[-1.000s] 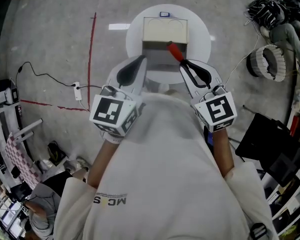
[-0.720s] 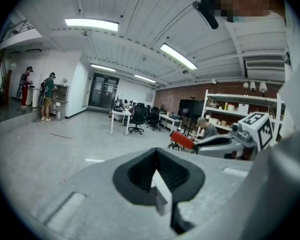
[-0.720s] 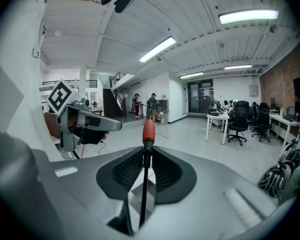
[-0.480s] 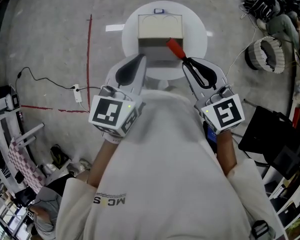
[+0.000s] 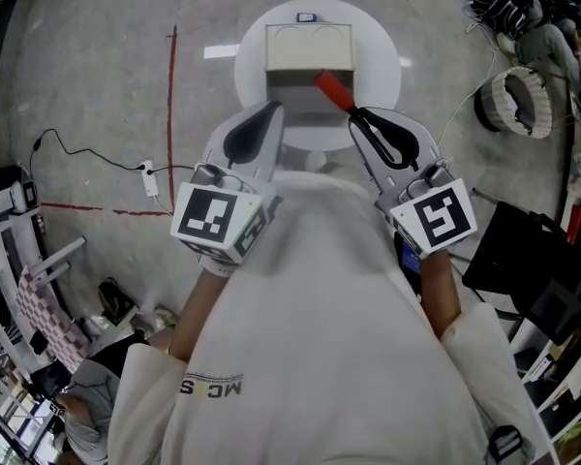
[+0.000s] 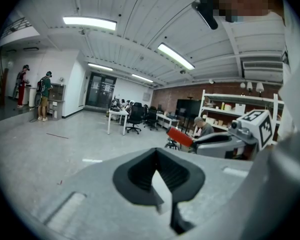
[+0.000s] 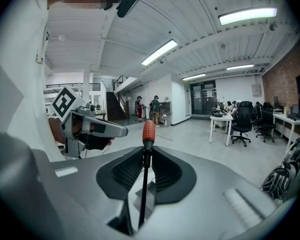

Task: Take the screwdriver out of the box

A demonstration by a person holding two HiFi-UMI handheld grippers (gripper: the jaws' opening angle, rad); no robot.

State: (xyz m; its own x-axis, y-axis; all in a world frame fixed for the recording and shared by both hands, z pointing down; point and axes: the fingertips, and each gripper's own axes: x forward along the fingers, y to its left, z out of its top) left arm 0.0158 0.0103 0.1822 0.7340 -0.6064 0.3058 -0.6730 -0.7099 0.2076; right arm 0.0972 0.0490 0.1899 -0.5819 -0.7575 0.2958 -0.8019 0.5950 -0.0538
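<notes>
An open beige box stands on a round white table, seen from above in the head view. My right gripper is shut on the screwdriver. Its dark shaft runs between the jaws and its red handle sticks out past the tips, over the box's near edge. In the right gripper view that gripper points level into the room. My left gripper is held beside it, near the table's front, shut with nothing in it. The red handle also shows at the right of the left gripper view.
A red line and a cable with a power strip lie on the floor to the left. A coiled hoop and black gear sit at the right, shelving at the left. Desks and chairs stand farther off.
The right gripper has drawn slightly back and to the right with the screwdriver, whose red handle now lies over the box's near edge. The left gripper has barely moved.
</notes>
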